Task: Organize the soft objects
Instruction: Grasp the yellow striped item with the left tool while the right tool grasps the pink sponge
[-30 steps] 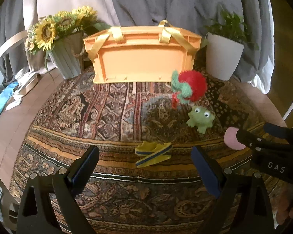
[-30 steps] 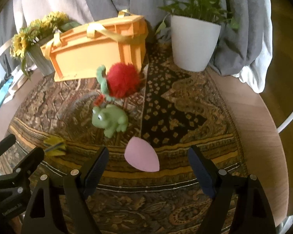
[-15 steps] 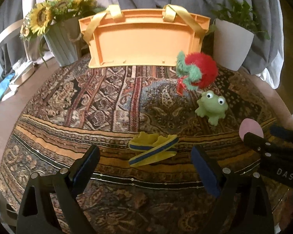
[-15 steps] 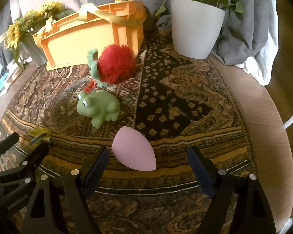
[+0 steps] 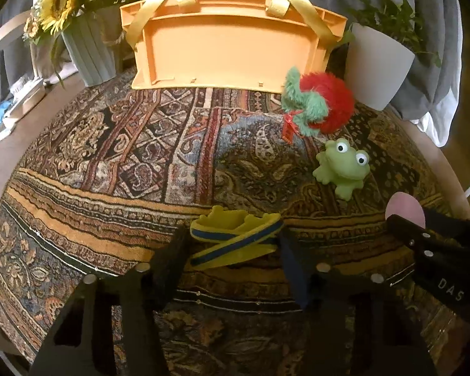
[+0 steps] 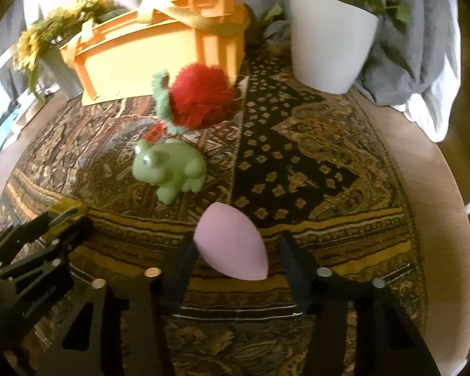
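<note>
A yellow cloth with blue stripes [image 5: 235,238] lies on the patterned rug, between the open fingers of my left gripper [image 5: 232,250], which stand on either side of it. A pink egg-shaped sponge [image 6: 232,246] lies between the open fingers of my right gripper [image 6: 235,257]; the left finger is close to or touching it. A green rubber frog [image 5: 341,169] [image 6: 169,169] and a red furry ball with a green plush part [image 5: 319,106] [image 6: 197,100] lie further back. An orange basket with yellow handles [image 5: 228,50] [image 6: 159,53] stands at the far edge.
A white pot with a green plant [image 5: 376,62] [image 6: 329,40] stands right of the basket. A grey vase of sunflowers [image 5: 87,40] stands to its left. The rug [image 5: 125,144] covers a round wooden table; its bare rim [image 6: 435,188] shows at the right. Grey cloth hangs behind.
Both grippers moved forward and down to the rug. The left now straddles the yellow cloth and the right straddles the pink sponge, and both have narrowed.
</note>
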Demonstrator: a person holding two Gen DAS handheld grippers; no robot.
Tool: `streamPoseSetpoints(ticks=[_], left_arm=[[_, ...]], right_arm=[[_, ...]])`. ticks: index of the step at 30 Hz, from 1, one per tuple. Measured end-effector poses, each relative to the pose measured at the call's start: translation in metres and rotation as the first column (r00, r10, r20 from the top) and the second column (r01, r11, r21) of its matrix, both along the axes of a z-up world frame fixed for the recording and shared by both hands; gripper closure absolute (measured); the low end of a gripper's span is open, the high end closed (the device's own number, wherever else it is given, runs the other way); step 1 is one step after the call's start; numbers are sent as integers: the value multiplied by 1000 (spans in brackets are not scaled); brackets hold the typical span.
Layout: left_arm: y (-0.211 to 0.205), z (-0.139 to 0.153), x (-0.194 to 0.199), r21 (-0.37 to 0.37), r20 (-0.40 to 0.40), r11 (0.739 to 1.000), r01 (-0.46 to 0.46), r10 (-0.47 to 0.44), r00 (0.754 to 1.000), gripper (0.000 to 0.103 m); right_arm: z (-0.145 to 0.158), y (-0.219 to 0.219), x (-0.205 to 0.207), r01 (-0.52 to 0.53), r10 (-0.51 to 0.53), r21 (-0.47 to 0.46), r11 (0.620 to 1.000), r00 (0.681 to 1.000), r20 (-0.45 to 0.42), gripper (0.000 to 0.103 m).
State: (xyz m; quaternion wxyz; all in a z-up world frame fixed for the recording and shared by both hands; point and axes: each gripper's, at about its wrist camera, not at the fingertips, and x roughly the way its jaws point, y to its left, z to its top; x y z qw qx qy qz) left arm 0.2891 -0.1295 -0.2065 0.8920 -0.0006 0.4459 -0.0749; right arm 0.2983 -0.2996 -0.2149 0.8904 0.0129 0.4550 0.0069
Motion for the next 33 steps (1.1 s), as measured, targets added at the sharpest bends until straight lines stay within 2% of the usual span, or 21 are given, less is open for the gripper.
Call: streamPoseSetpoints(ticks=[1, 10, 17, 33], left_arm=[[0, 0, 0, -1, -3, 1000, 5, -5, 1000, 50], [0, 7, -3, 6, 10, 1000, 22, -22, 1000, 50], [5, 24, -4, -39, 26, 999, 32, -31, 999, 50], [30, 90, -3, -49, 185, 998, 50, -40, 982, 50]], right_arm=[[0, 2, 0, -8, 8, -4, 1000, 1000, 1, 58], [6, -1, -3, -9, 9, 12, 1000, 1000, 14, 60], [22, 3, -6, -22, 20, 39, 999, 999, 46, 60], [82, 25, -2, -48, 31, 88, 995, 982, 184, 60]])
